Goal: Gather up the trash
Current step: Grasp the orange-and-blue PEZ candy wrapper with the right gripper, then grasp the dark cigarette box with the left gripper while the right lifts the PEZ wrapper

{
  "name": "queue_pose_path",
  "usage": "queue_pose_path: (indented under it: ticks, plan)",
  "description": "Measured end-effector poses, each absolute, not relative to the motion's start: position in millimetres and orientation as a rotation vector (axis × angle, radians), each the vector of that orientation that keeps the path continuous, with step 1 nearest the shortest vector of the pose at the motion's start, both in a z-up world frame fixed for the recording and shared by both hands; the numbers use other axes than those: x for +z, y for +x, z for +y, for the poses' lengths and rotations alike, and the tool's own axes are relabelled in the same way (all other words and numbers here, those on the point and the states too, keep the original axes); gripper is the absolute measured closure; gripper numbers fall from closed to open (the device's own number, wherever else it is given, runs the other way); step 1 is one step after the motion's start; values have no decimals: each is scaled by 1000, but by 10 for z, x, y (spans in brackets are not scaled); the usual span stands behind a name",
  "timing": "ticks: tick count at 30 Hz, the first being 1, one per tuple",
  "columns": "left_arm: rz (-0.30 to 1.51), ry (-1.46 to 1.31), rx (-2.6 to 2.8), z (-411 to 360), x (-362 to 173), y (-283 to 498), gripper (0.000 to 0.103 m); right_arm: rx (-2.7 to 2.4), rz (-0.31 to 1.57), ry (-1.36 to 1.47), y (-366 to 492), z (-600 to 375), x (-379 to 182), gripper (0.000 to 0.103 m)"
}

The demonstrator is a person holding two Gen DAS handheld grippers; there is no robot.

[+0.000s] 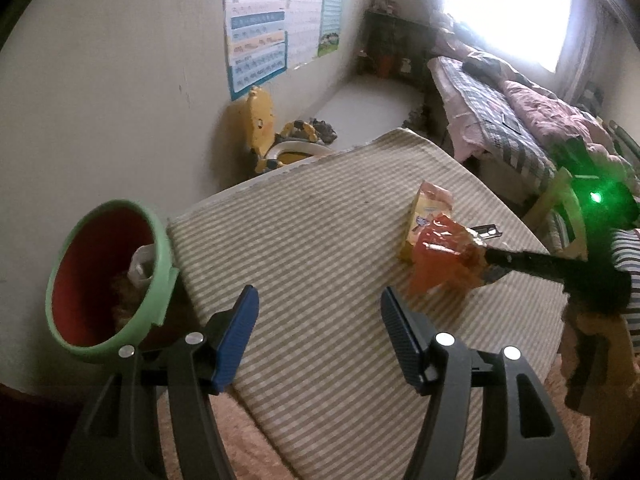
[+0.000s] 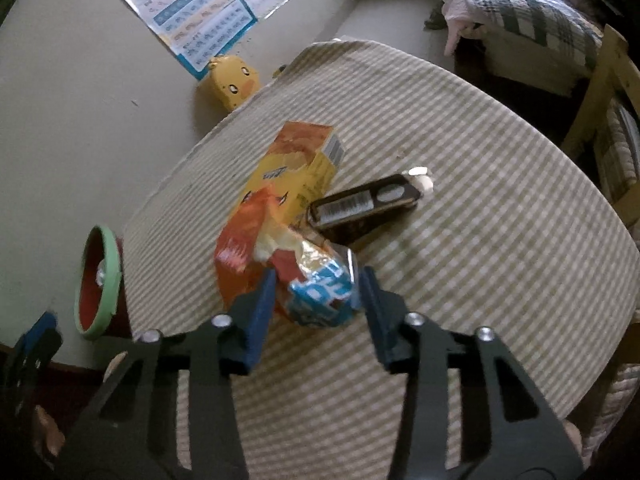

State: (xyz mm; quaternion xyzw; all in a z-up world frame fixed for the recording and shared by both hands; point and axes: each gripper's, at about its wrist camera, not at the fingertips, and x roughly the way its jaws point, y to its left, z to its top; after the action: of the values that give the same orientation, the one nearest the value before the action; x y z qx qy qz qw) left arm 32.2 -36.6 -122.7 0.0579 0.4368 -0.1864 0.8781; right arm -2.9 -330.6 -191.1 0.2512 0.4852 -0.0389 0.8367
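My right gripper (image 2: 318,294) is shut on a crumpled orange and blue snack wrapper (image 2: 280,276) and holds it above the striped table (image 2: 480,240). In the left wrist view the same wrapper (image 1: 444,256) hangs from the right gripper's fingers (image 1: 500,260). Behind it lie a yellow carton (image 2: 296,164) and a flat dark box (image 2: 364,204) with a bit of white paper (image 2: 422,178). My left gripper (image 1: 318,336) is open and empty over the table's near edge. A red bin with a green rim (image 1: 104,280) stands at the table's left side, with trash inside.
A yellow duck-shaped child's seat (image 1: 264,128) stands by the wall beyond the table. A bed with checked and pink bedding (image 1: 520,120) is at the right. A wooden chair (image 2: 608,120) stands by the table's right edge. Posters (image 1: 272,32) hang on the wall.
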Motion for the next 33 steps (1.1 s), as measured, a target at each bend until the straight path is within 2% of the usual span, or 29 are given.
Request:
queue_pose_path:
  ticks: [2,4,11,17,20,22,24,27,31,33]
  plan:
    - [904,131,-401,-458,-1232,363,43,-70,1032,526,-147,-3266,-1895,71]
    - [896,135,-423,-598,-1231,440,43,-53,1038,535,-311,-3223,-1877,73]
    - [908,178,-502,-1314,-1407,800,43,-55,1044,562,-828,-3167,-1805,77]
    - [963,283,-533,-1972,-1781,1061,43,-75,1086,602,-1063,-3297,-1846,77]
    - [1000,298,-538,-2140,-1930,1144,43,-111,1102,579,-1127,-3339,-1889,67]
    - [1014,308,-538,-2183,-1995,1184,43,-133,1089,579,-1169,-3390,-1888,53]
    - [1031,324,-539,-2244,-2059,1211,43,-135,1079,593,-1182,-3434,-1872,50]
    - [1058,332,-541,-2300,-2133,1254,43,-143,1072,585,-1185,-3473,-1848,35]
    - [1074,309,-564,-2339,-2181,1288,42,-138,1073,568,-1150,-3463,-1844,34]
    - [1097,275,-583,-2313,-2177,1314,54,-137,1074,566,-1134,-3444,-1844,34]
